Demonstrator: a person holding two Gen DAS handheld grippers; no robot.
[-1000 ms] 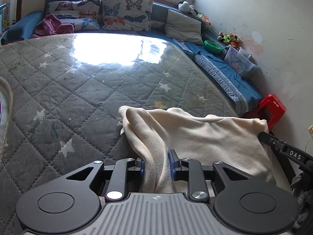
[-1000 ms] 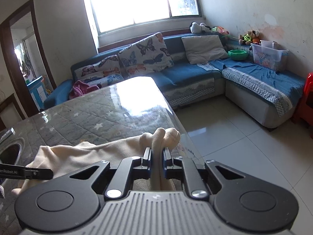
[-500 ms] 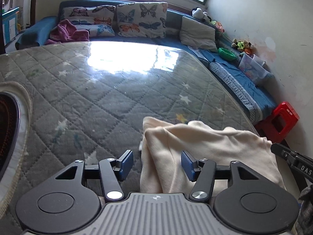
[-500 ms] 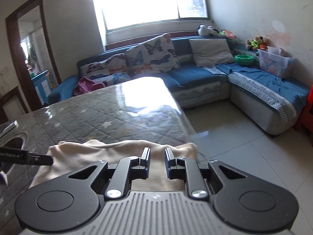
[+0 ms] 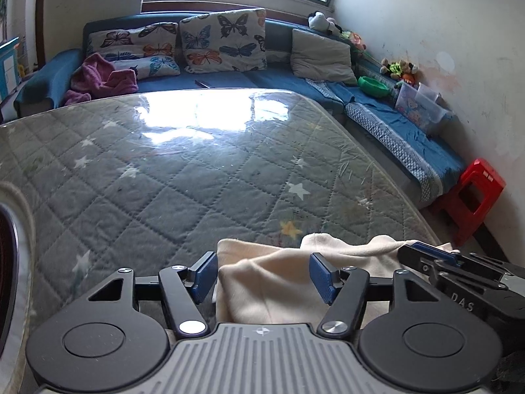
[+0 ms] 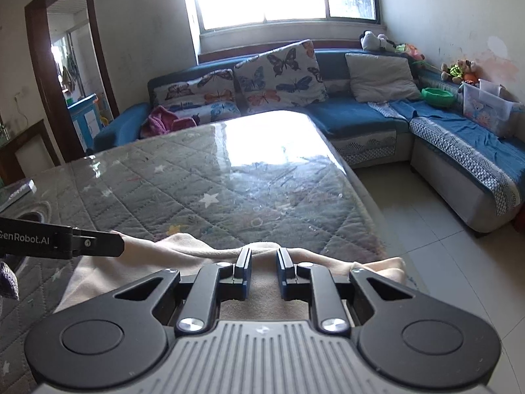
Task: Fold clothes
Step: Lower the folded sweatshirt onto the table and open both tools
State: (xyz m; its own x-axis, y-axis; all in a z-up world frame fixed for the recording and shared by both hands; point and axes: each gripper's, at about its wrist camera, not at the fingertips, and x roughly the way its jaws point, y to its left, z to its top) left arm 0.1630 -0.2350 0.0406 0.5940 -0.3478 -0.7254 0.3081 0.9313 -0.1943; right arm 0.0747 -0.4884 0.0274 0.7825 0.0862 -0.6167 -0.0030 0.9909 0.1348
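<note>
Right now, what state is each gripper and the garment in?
left gripper: open wide, fingers either side of the cloth, not gripping.
right gripper: open a little, holding nothing.
cream garment: released, lying bunched on the quilted table at its near edge.

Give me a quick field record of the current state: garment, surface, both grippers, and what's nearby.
garment: cream garment, bunched in folds at the near edge of the table
surface: grey quilted table cover with stars, under a glossy clear sheet
left gripper: open wide, fingers either side of the cloth, not clamped
right gripper: open a little, over the cloth, not pinching it
contact: cannot tell whether either gripper touches the cloth
nearby: blue sofa with butterfly cushions; red stool by the wall
</note>
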